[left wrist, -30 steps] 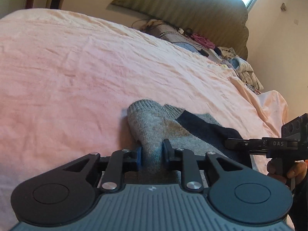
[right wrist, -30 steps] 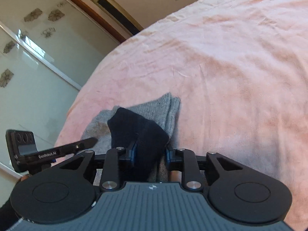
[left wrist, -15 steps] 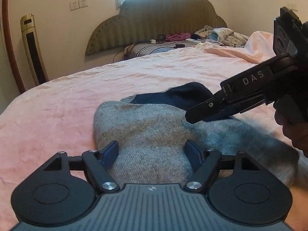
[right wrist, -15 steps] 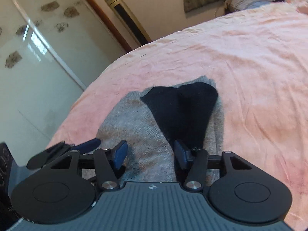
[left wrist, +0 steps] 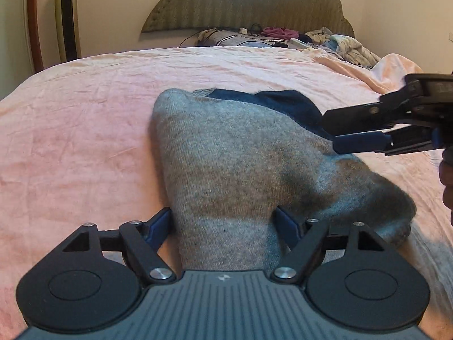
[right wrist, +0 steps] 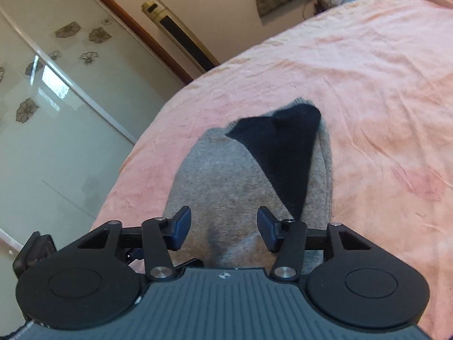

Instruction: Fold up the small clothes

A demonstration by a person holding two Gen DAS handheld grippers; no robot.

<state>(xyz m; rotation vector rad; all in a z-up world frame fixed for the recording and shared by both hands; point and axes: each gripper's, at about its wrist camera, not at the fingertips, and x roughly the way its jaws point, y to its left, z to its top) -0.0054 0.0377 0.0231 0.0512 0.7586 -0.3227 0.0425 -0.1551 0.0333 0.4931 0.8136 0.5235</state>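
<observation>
We record a pink bedsheet (left wrist: 85,119) filling most of both views, creased throughout. In the left wrist view a padded headboard (left wrist: 246,2) occupies the upper centre of the frame, with a heap of loose clothes (left wrist: 337,44) below it toward the upper right. In the right wrist view a glass wardrobe door (right wrist: 56,107) with flower motifs takes the left of the frame.

The task item, a grey sock (left wrist: 240,164) with a dark navy toe section (left wrist: 286,103), lies flat on the sheet. In the left wrist view it runs from the centre of the frame down to the lower centre; in the right wrist view (right wrist: 226,187) it sits at centre frame, the navy part (right wrist: 283,153) toward its upper right.

The left gripper (left wrist: 225,223), at the lower centre of its own view, has jaws spread wide and opening. The sock lies between the fingers (left wrist: 160,225); we cannot tell whether their pads brush the fabric edges, but they do not clamp it.

The right gripper (right wrist: 223,228) likewise has jaws opening, with grey fabric between them and both pads clear of it. It also appears at the right edge of the left wrist view (left wrist: 348,131), its fingertips over the navy section.
</observation>
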